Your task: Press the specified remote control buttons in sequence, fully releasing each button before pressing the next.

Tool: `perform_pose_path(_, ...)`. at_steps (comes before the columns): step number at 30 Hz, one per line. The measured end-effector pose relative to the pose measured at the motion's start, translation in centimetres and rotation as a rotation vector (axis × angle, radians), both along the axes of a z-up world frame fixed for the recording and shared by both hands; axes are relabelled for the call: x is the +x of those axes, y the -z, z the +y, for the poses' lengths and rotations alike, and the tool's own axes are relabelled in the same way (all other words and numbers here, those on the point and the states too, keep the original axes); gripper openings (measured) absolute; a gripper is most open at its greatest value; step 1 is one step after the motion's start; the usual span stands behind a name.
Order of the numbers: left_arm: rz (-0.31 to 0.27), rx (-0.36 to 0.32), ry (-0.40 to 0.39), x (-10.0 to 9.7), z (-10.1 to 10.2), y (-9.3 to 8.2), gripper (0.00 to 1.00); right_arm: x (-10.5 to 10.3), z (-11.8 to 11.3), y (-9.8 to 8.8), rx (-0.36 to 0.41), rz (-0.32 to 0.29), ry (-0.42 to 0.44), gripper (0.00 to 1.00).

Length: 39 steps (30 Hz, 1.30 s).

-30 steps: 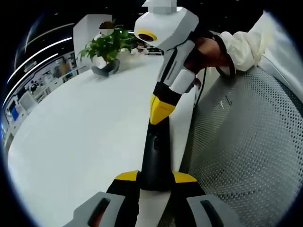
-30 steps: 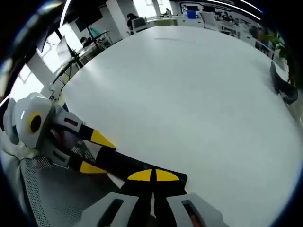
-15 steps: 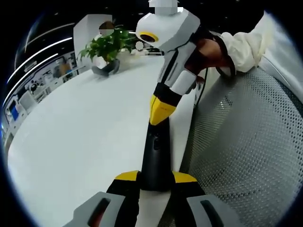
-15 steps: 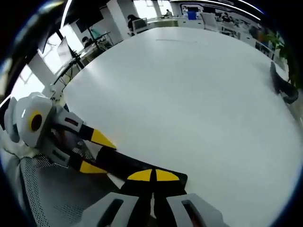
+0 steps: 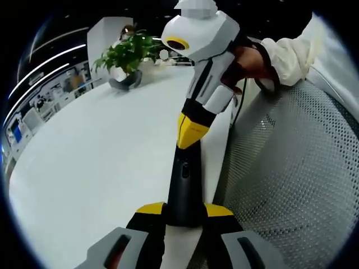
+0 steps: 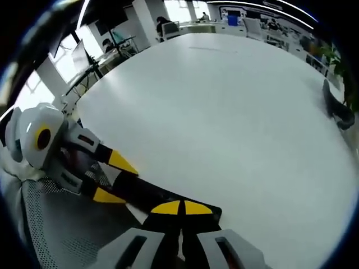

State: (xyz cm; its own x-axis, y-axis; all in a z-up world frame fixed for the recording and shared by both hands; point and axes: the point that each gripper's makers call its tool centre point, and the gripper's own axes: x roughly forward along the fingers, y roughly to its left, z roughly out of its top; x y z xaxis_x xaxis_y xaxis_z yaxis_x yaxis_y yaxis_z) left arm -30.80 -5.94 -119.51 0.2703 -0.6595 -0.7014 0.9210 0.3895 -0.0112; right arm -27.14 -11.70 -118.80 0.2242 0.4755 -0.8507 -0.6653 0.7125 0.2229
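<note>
- Left tongs (image 5: 185, 216): pinching the remote (image 5: 185, 185) at its near end.
- Right tongs (image 6: 180, 212): pressed together, tips on remote.
- Risk: remote twisting off the table (image 5: 101, 157) edge under uneven pressure.

I see even, bright indoor light from overhead strip lights (image 5: 47, 61), which bend into arcs near the edges under strong fisheye distortion. The white table (image 5: 95, 151) looks pale and nearly shadowless, with a soft sheen. In the right gripper view, the windows (image 6: 31, 89) blow out to white glare. Far background is soft and smeared; nearer surfaces stay reasonably sharp.
</note>
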Motion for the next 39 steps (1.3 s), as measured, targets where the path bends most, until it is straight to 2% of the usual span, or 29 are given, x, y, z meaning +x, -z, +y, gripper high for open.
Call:
perform_pose_path(7, 0.000, 0.000, -0.002, 0.0, 0.0, 0.0, 0.24, 0.1, -0.1, -0.1, -0.005, 0.038, 0.027, 0.00)
perform_pose_path(14, -0.001, 0.002, -0.002, 0.0, 0.0, 0.0, 0.24, 0.2, -0.1, -0.6, 0.003, 0.033, 0.037, 0.00)
perform_pose_path(18, -0.002, 0.002, -0.001, 0.0, 0.0, 0.0, 0.24, -0.5, 0.4, -0.8, 0.050, 0.106, 0.061, 0.00)
perform_pose_path(25, -0.002, 0.002, 0.001, 0.0, 0.0, 0.0, 0.24, -1.0, 0.4, -0.4, 0.036, 0.133, 0.053, 0.00)
perform_pose_path(30, -0.002, 0.005, 0.000, -0.1, 0.0, 0.0, 0.24, -1.2, 0.4, -0.2, 0.014, 0.132, 0.039, 0.00)
perform_pose_path(39, -0.003, 0.005, 0.004, -0.1, 0.0, -0.1, 0.24, -1.3, 0.4, -0.2, 0.022, 0.144, 0.056, 0.00)
